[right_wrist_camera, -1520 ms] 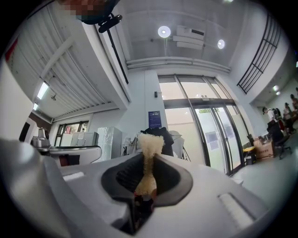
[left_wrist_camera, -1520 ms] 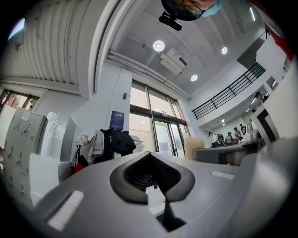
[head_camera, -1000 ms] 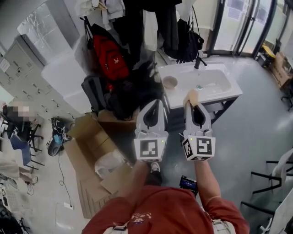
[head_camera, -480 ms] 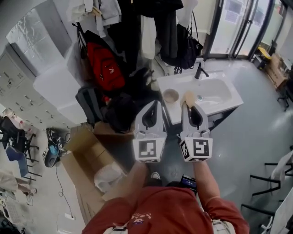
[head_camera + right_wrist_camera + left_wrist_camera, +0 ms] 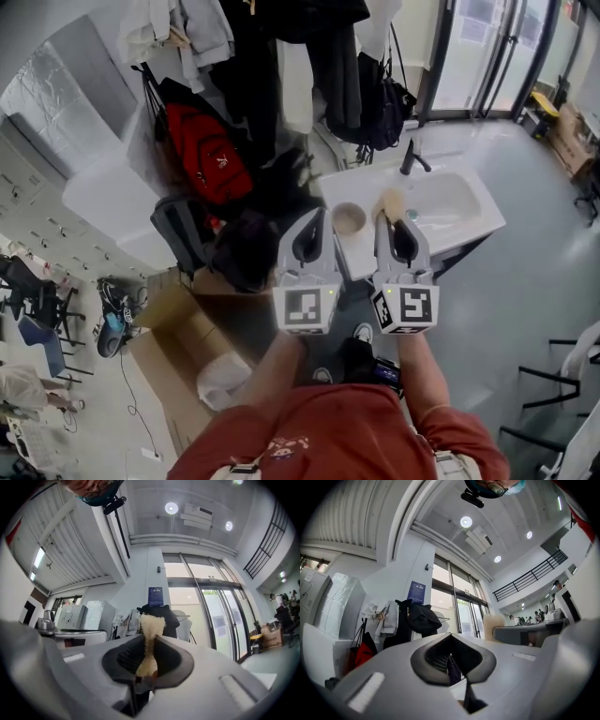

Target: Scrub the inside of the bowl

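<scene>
On the white counter point(image 5: 373, 174), just left of the sink basin point(image 5: 452, 200): small beige bowl point(image 5: 349, 218), upright, nothing touching it. Black faucet point(image 5: 412, 156) stands at the basin's back edge.

Both grippers are held out side by side on the near side of the basin, off the counter, pointing toward it.
- Left gripper point(image 5: 319, 214): jaws fully together, nothing between them. The left gripper view point(image 5: 451, 665) confirms this, with only the room visible past the tips. Tips sit near the bowl's left side in the head view, not in contact.
- Right gripper point(image 5: 386, 217): jaws clamped on a tan scrub sponge point(image 5: 149, 634). The pads pinch its middle and its frayed top sticks out past the tips. In the head view the sponge point(image 5: 391, 201) sits between bowl and basin, clear of both.

Left of the basin: hanging coats and a red backpack point(image 5: 214, 155). Further left and nearer on the floor, an open cardboard box point(image 5: 173, 342).
</scene>
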Action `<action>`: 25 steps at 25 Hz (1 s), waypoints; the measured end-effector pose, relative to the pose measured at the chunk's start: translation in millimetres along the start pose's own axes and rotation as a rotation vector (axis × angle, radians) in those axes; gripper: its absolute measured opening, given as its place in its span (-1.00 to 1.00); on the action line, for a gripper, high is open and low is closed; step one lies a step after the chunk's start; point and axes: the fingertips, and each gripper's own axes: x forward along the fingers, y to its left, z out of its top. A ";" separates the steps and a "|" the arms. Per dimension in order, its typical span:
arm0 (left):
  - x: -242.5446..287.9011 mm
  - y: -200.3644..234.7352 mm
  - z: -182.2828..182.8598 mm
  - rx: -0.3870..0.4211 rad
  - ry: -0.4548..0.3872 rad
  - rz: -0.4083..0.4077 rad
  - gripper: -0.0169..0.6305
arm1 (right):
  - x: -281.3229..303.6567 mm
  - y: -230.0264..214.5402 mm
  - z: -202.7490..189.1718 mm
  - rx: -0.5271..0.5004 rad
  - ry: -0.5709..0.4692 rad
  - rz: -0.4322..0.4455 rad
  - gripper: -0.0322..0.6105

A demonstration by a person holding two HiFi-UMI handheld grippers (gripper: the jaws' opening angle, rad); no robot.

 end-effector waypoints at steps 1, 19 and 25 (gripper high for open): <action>9.1 0.2 -2.6 0.004 0.001 0.004 -0.93 | 7.5 -5.9 -1.3 0.004 -0.003 0.005 -0.75; 172.6 -31.2 -32.8 0.055 0.025 0.064 -0.93 | 124.7 -130.9 -23.4 0.045 0.000 0.090 -0.75; 195.7 -30.1 -45.7 0.058 0.033 0.078 -0.93 | 145.7 -146.4 -35.1 0.042 0.003 0.101 -0.75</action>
